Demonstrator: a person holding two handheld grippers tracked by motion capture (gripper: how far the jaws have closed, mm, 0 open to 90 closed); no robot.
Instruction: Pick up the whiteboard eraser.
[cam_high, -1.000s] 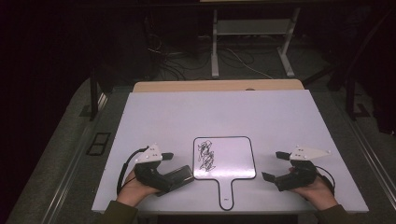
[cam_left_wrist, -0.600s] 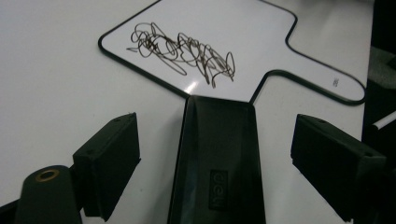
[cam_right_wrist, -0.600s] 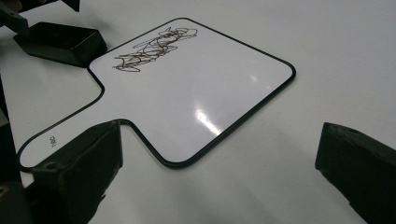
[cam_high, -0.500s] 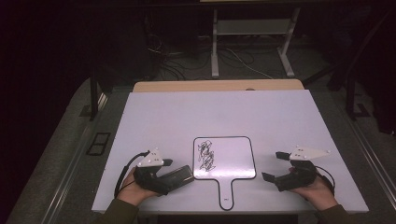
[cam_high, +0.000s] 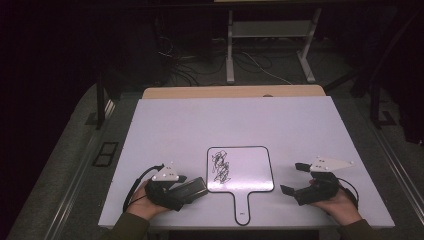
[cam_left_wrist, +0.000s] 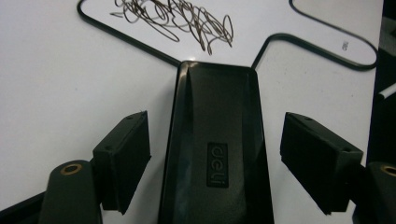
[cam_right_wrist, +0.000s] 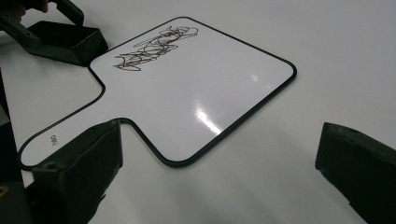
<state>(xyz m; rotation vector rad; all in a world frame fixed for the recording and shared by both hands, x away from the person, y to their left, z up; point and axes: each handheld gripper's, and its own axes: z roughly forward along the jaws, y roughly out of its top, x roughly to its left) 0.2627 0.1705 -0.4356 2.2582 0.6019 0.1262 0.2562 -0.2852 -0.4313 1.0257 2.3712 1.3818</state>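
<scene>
Left gripper: jaws just closing around the black eraser, seemingly not yet pressing it.
Right gripper: released, empty.
Whiteboard: scribbled, flat on worktop.

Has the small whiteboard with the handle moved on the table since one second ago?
No. The whiteboard lies at the same place against the table's near edge, with its handle pointing toward the person.

A black oblong eraser marked "deli" lies flat, its far end just touching the whiteboard paddle's left edge. The black-rimmed paddle lies flat, a black scribble on its left half.
</scene>
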